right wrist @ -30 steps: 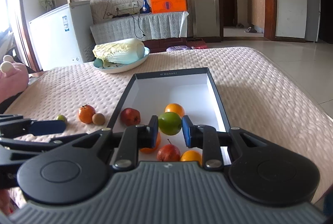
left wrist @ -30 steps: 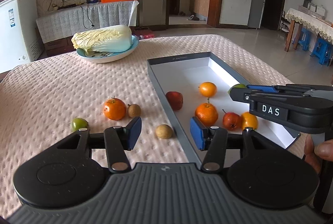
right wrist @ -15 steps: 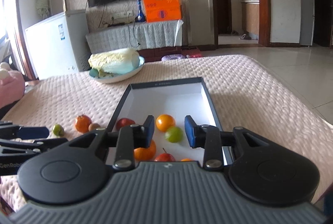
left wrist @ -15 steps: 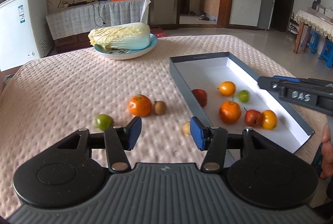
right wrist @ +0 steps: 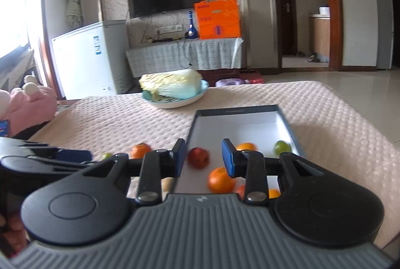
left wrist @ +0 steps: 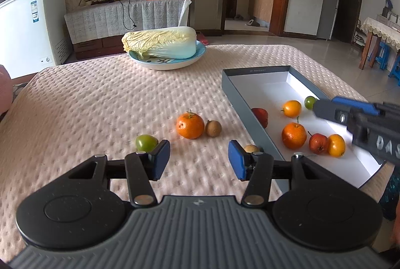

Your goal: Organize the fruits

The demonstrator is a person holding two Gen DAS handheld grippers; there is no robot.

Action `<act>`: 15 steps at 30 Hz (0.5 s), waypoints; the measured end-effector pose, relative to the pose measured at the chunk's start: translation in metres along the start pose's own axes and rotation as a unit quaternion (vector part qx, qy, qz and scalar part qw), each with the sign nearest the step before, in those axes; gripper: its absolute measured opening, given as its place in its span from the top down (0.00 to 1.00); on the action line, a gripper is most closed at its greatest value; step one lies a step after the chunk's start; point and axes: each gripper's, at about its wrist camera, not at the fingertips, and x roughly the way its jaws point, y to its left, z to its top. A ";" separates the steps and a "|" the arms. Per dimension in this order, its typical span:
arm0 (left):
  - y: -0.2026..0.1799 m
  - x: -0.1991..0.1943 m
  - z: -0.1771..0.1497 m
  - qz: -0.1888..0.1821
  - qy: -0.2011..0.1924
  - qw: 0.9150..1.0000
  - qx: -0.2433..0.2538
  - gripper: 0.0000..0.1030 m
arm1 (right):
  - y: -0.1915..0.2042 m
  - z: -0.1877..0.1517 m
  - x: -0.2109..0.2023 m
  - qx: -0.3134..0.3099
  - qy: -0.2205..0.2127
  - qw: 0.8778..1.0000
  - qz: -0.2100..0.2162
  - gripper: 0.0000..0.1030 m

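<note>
Fruits: four loose on the cloth left of your grey box [left wrist: 252, 116], six inside; with both grippers open and empty, centre your left gripper [left wrist: 198, 160] around the near tan fruit [left wrist: 250, 148] before closing.

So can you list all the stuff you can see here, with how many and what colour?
Grey shallow box: one, white inside, right side of the table.
Fruits in the box: six; dark red, small orange, green, big orange, red, yellow-orange.
Fruits on the pink quilted cloth: four; green, orange, two small brown.
Pale cabbage: one, on a blue plate, far side.
Left gripper: black, blue pads, open, empty.
Right gripper: same, open, over the box.
</note>
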 end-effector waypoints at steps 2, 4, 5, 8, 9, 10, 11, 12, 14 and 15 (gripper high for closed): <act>0.003 -0.001 0.000 0.002 0.000 1.000 -0.003 0.44 | 0.010 -0.003 -0.001 -0.004 0.003 1.000 0.014 0.66; 0.006 -0.003 0.000 0.003 -0.001 1.000 -0.005 0.44 | 0.022 -0.006 -0.001 -0.016 0.006 1.000 0.025 0.66; 0.007 -0.004 -0.001 0.004 -0.001 1.000 -0.005 0.44 | 0.027 -0.007 -0.001 -0.021 0.009 0.999 0.029 0.66; 0.010 -0.006 -0.002 0.006 -0.002 1.000 -0.004 0.44 | 0.042 -0.012 0.000 -0.036 0.015 0.999 0.031 0.66; 0.012 -0.007 -0.002 0.007 -0.003 1.000 -0.004 0.44 | 0.046 -0.013 0.000 -0.038 0.016 0.999 0.029 0.66; 0.014 -0.008 -0.002 0.009 -0.003 1.000 -0.006 0.44 | 0.049 -0.014 0.000 -0.039 0.016 0.999 0.025 0.66; 0.016 -0.008 -0.002 0.010 -0.003 1.000 -0.007 0.44 | 0.052 -0.015 0.000 -0.039 0.015 0.999 0.023 0.66; 0.019 -0.009 -0.002 0.011 -0.003 1.000 -0.008 0.44 | 0.055 -0.016 0.000 -0.038 0.014 0.999 0.020 0.66; 0.024 -0.010 -0.003 0.013 -0.003 1.000 -0.010 0.44 | 0.063 -0.018 -0.002 -0.040 0.011 0.999 0.013 0.66; 0.027 -0.011 -0.003 0.014 -0.004 1.000 -0.011 0.44 | 0.066 -0.020 -0.002 -0.042 0.010 0.999 0.008 0.66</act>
